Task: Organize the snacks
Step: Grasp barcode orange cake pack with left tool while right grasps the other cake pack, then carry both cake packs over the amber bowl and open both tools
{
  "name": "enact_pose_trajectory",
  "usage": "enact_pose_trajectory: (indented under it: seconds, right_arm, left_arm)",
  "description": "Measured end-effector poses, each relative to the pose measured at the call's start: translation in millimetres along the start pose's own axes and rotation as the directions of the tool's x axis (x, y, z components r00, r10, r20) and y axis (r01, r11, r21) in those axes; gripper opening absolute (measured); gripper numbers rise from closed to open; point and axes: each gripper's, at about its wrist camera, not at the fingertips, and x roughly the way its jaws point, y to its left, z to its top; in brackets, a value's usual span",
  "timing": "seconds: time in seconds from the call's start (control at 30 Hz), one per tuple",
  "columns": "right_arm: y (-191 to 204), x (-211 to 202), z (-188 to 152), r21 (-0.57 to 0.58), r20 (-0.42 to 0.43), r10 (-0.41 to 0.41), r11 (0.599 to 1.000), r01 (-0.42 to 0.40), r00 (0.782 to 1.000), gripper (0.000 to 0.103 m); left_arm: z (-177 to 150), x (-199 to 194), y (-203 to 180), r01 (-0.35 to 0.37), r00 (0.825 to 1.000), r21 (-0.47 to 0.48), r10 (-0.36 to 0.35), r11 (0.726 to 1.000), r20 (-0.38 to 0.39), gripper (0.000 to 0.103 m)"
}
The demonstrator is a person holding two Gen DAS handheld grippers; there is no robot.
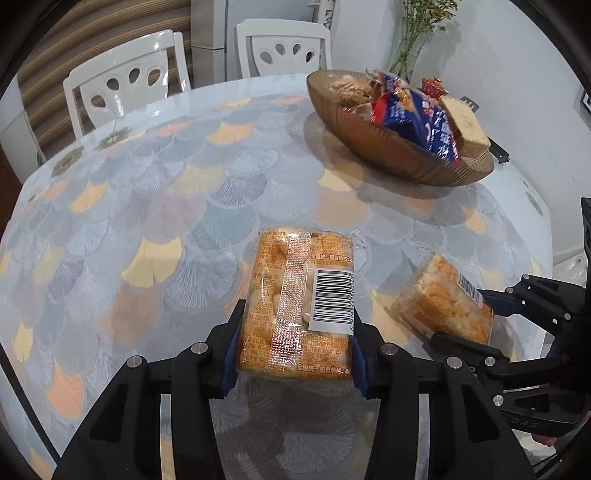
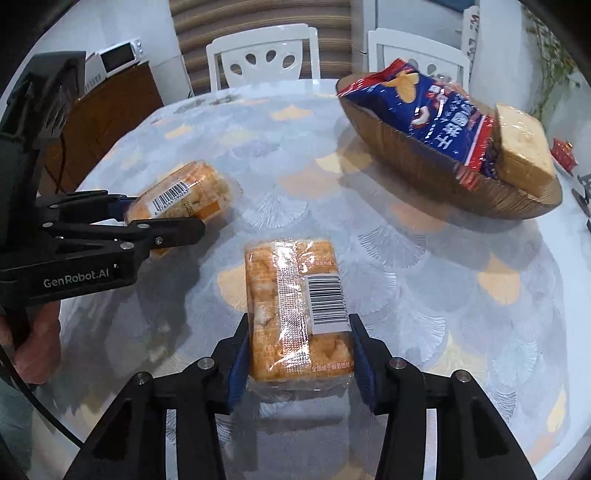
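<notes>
The surface carries a brown bowl of snacks at far right. Each orange snack pack is clamped across its width, long axis running away along the fingers: one by the left gripper, one by the right gripper.

A round table with a fan-patterned cloth fills the room's middle. Two white chairs stand at its far edge before a striped wall. A microwave sits on a brown cabinet; plant stems rise against a white wall.
</notes>
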Motion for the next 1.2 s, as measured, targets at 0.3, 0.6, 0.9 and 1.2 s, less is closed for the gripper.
enact_pose_trajectory:
  seconds: [0.3, 0.6, 0.9, 1.2]
  right_arm:
    - [-24, -60, 18, 0.033, 0.139, -0.022, 0.999, 0.017, 0.990, 0.046]
    - [-80, -109, 65, 0.161, 0.257, -0.064, 0.987, 0.022, 0.964, 0.046]
    - [-153, -112, 139, 0.299, 0.279, -0.234, 0.943, 0.147, 0.931, 0.046]
    - [-200, -64, 202, 0.372, 0.232, -0.260, 0.914, 0.162, 0.937, 0.046]
  left_arm:
    - [37, -10, -22, 0.070, 0.997, 0.066, -0.072, 0.995, 0.024, 0.045]
    - [107, -27, -56, 0.062, 0.988, 0.185, -0.086, 0.981, 0.125, 0.045]
    - [181, 7, -68, 0.076, 0.983, 0.196, -0.107, 0.978, 0.151, 0.045]
    - [225, 43, -69, 0.108, 0.979, 0.195, -0.138, 0.975, 0.149, 0.045]
